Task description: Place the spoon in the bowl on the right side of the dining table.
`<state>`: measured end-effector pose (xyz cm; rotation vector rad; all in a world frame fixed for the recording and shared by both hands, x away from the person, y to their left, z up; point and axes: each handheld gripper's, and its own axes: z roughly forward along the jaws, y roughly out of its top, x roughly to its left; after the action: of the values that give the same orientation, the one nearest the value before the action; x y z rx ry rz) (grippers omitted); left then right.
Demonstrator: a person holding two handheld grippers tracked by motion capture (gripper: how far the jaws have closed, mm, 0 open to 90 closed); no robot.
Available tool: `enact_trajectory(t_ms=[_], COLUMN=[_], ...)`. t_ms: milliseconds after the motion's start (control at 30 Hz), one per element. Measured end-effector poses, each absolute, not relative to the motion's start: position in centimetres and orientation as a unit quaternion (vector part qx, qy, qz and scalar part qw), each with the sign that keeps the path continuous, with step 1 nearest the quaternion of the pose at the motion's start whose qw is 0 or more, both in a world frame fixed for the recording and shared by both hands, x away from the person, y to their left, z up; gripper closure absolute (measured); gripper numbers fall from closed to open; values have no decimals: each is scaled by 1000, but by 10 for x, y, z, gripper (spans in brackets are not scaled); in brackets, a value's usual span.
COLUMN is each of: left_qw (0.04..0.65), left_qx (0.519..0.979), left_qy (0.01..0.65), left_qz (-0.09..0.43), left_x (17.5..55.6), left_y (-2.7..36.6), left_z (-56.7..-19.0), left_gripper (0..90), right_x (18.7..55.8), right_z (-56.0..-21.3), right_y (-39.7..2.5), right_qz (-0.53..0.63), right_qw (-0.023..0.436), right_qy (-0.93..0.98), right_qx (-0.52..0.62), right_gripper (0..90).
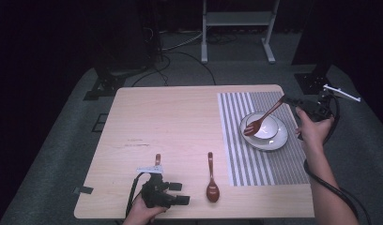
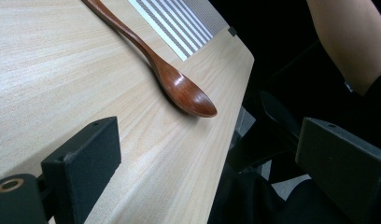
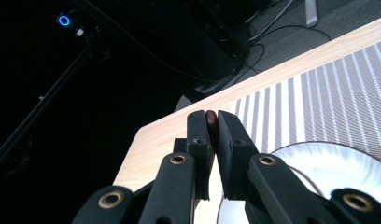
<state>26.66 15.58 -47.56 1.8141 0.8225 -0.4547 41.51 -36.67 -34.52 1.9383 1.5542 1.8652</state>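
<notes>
A brown wooden fork (image 1: 262, 117) slants over the white bowl (image 1: 270, 132) on a white plate (image 1: 282, 140); its tines hang at the bowl's left rim. My right gripper (image 1: 287, 99) is shut on the fork's handle end (image 3: 210, 115), and the jaws pinch it at their tips (image 3: 210, 127). A wooden spoon (image 1: 212, 182) lies on the table near the front edge, bowl end toward me. My left gripper (image 1: 180, 193) rests low at the front left, open wide, and points at the spoon (image 2: 179, 86) without touching it (image 2: 209, 161).
A grey-and-white striped placemat (image 1: 255, 164) covers the table's right part under the plate. A brown utensil handle (image 1: 157, 159) sticks out beyond the left gripper, the rest hidden. Black tape (image 1: 84, 190) marks the front left edge. A white rack (image 1: 236, 18) and cables lie on the floor behind.
</notes>
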Motion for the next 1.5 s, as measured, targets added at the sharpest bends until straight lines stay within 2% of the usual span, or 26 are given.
enact_trajectory(t_ms=[700, 1500], left_qw=[523, 524], left_qx=[758, 759], left_qy=[340, 339], left_qz=[-190, -186], left_x=[266, 266], left_y=[155, 156], left_z=[-476, -475], left_gripper=[54, 54], right_x=[417, 416], right_z=[-352, -375], right_y=[-385, -403], right_qz=[593, 578], right_qw=[41, 57], right_qy=[478, 451], right_qx=[646, 677], right_gripper=[837, 837])
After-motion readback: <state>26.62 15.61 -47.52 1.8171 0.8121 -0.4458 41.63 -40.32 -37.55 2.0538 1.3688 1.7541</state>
